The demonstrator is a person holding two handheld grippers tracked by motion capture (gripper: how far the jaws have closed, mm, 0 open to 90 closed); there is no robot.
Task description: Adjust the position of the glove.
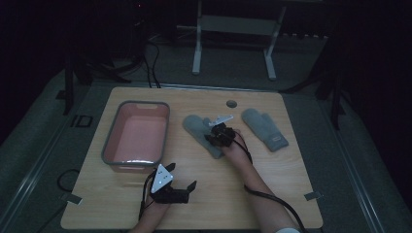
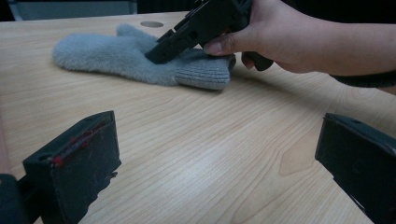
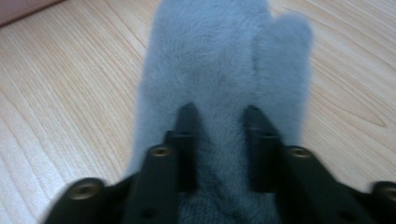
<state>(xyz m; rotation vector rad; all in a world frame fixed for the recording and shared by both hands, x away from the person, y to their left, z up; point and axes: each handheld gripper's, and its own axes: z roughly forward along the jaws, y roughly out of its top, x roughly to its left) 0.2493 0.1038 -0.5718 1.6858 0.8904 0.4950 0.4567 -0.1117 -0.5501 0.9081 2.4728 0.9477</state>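
Grey fleece mitten [image 1: 201, 132] flat at frame centre, right gripper [image 1: 217, 136] pressed on it, jaws parted, a strip of fleece between the tips | second mitten [image 1: 265, 128] to its right, well apart | left gripper [image 1: 180, 187] lower centre, jaws spread wide over bare table [image 1: 272, 189] | pink bin [image 1: 137, 136] left of centre

We see bare table [image 1: 272, 184] along the near edge and between the two grey mittens [image 1: 201, 133] [image 1: 265, 128]. The pink tub [image 1: 137, 138] blocks the left side; the far mitten lies well apart.
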